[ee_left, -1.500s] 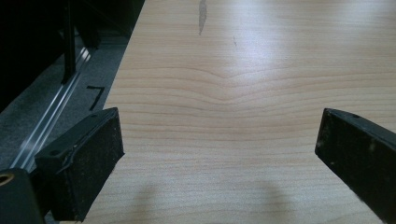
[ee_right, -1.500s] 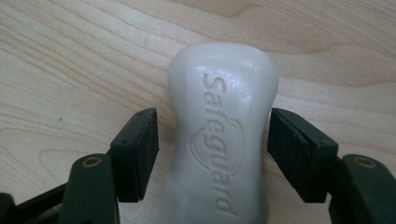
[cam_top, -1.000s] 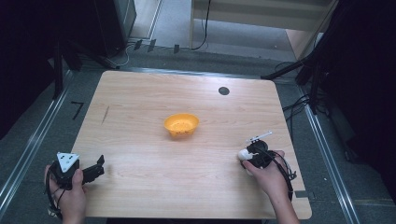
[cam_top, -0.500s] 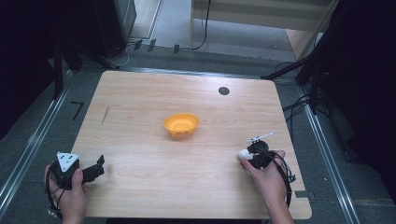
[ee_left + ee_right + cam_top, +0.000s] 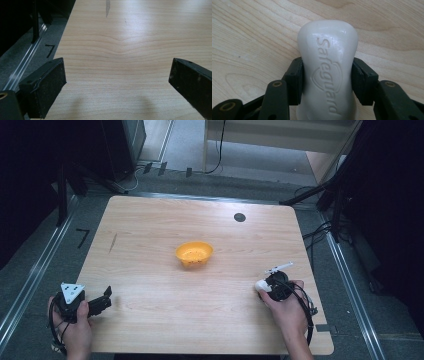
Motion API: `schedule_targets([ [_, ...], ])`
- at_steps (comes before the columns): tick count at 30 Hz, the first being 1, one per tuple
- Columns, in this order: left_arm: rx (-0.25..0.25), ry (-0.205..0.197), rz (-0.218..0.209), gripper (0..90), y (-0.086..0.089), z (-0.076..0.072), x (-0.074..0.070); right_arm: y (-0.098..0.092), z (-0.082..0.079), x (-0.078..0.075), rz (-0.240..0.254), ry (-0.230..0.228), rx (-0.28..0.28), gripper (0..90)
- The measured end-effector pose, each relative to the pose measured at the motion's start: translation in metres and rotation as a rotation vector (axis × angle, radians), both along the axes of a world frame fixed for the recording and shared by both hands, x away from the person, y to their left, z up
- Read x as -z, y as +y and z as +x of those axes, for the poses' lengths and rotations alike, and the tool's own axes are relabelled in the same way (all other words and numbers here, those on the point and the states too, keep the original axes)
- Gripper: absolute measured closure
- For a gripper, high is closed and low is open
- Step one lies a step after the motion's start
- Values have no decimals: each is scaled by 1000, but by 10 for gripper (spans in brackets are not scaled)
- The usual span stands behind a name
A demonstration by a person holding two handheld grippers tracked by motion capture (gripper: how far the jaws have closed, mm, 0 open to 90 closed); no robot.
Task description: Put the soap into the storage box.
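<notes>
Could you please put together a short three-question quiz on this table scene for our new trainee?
1. What does the right gripper hold between its jaws?
2. True or false: the left gripper has its jaws closed on the orange bowl.
3. Where does the bowl stand: A) near the middle of the table, B) at its right edge, C) on the floor?

Key:
1. A white bar of soap, with a pad pressed on each side.
2. False: its jaws stand wide apart over bare wood, far from the bowl.
3. A.
</notes>
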State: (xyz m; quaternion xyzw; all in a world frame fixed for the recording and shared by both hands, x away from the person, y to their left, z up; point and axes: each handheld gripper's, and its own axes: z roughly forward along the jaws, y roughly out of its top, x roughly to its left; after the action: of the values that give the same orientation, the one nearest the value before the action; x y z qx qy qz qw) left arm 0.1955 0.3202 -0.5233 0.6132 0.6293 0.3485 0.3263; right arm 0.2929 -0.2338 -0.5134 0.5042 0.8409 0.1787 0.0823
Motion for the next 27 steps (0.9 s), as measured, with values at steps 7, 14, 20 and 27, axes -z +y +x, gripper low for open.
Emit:
schedule_targets([
  [7, -1, 3, 3, 15, 0, 0, 0, -6, 4, -2, 13, 18, -55, 506],
  [14, 0, 1, 7, 15, -1, 0, 0, -9, 4, -9, 46, 11, -66, 508],
  [20, -1, -1, 9, 15, -1, 0, 0, -10, 5, -17, 66, 5, -83, 510],
  [27, 1, 0, 8, 15, -1, 0, 0, -6, 8, -25, 76, -24, -125, 511],
])
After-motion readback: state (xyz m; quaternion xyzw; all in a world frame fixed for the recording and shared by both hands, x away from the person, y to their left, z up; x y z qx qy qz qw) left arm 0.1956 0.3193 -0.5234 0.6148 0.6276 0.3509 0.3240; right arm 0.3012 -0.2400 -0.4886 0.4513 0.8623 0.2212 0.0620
